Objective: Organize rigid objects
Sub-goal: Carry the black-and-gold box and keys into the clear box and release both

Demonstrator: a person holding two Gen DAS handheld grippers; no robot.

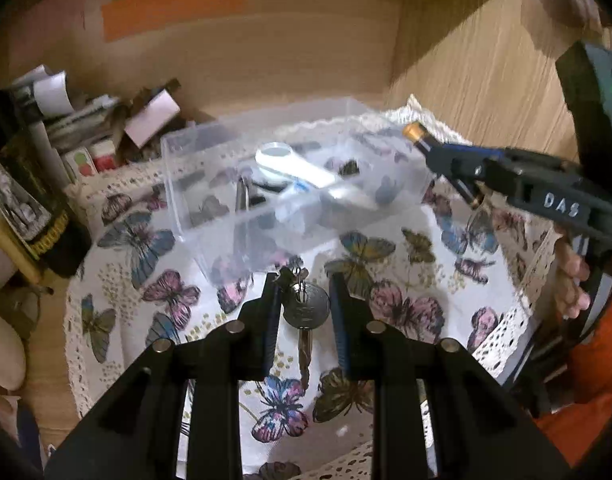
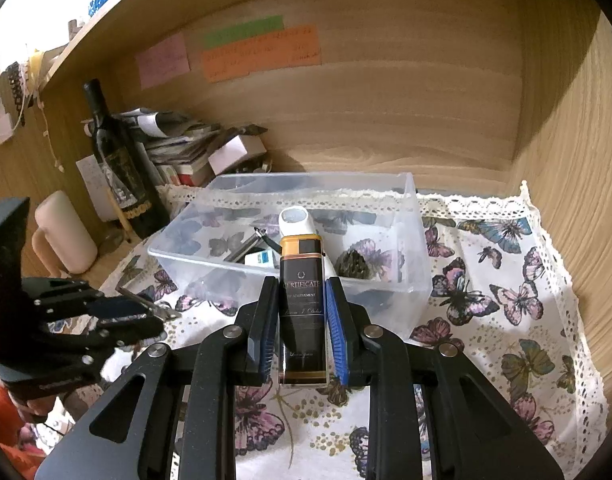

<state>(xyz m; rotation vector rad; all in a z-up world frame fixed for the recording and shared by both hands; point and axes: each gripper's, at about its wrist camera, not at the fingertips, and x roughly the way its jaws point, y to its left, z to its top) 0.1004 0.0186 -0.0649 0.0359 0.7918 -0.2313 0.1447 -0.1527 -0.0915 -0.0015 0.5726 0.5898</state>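
My left gripper point(image 1: 304, 284) holds a silver key point(image 1: 306, 312) with its ring between the fingers, above the butterfly cloth, just in front of the clear plastic bin point(image 1: 210, 152). In the right wrist view the left gripper point(image 2: 146, 312) shows at left with the key point(image 2: 162, 312) sticking out. My right gripper point(image 2: 300, 284) is shut on a black and gold rolled certificate tube point(image 2: 302, 300), pointed at the bin point(image 2: 420, 240). In the left wrist view the right gripper point(image 1: 446, 160) and the tube point(image 1: 416, 136) hover at the bin's right side. The bin holds a white magnifier point(image 2: 296, 220), a pine cone point(image 2: 352, 266) and small items.
A dark wine bottle point(image 2: 114, 152), a cream mug point(image 2: 64, 232) and a pile of papers and boxes point(image 2: 194, 144) stand at the left. Wooden walls point(image 2: 386, 100) close the back and right. The butterfly cloth point(image 2: 506, 300) covers the desk.
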